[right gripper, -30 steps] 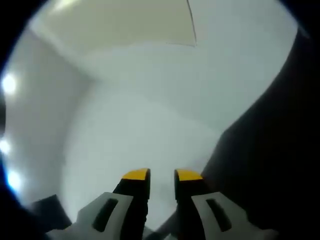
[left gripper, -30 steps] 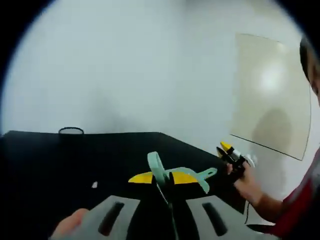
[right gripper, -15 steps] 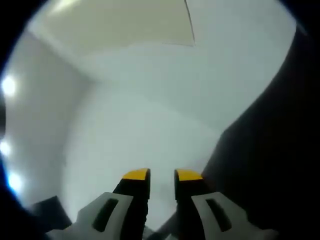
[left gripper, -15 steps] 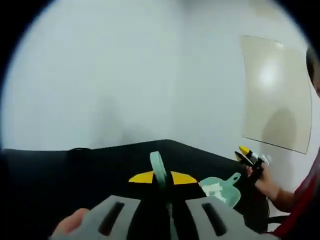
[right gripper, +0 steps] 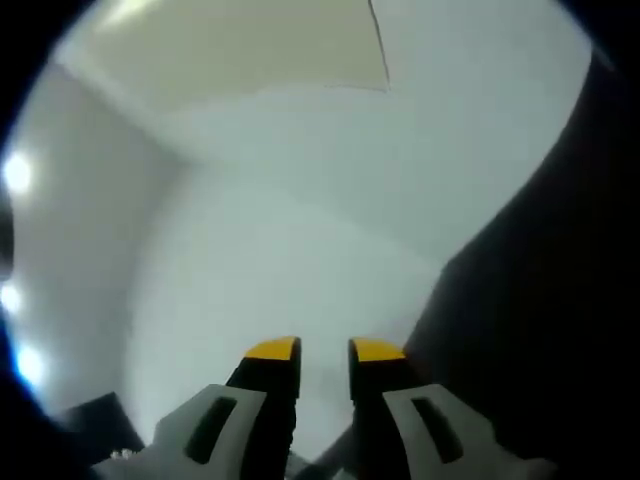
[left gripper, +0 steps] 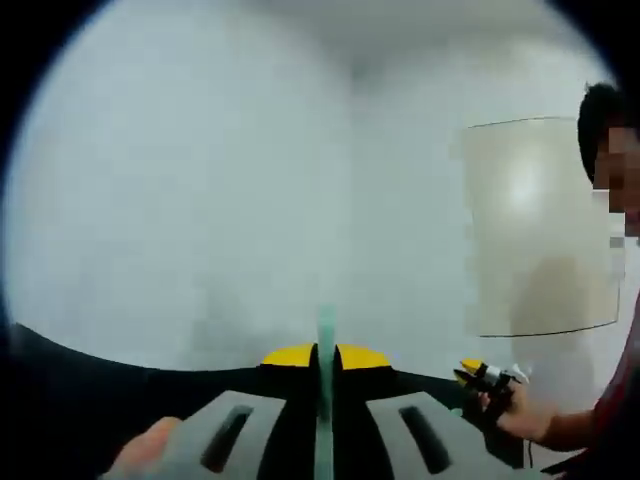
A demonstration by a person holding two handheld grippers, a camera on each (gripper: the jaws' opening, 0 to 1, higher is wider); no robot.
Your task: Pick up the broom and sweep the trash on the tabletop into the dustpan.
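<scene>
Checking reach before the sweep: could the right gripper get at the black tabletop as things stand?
Probably yes. In the right gripper view the right gripper holds nothing between its yellow-tipped fingers, and the black tabletop lies close beside them with nothing between. It now points at the white wall, so it would need turning.

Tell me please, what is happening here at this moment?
A person holds a gripper in each hand. The left gripper is shut on a thin pale green handle, probably the broom's, and points toward a white wall above the edge of the black table. The right gripper, held in the person's hand to the side, has its jaws slightly apart with nothing between them. A beige panel hangs on the wall.
</scene>
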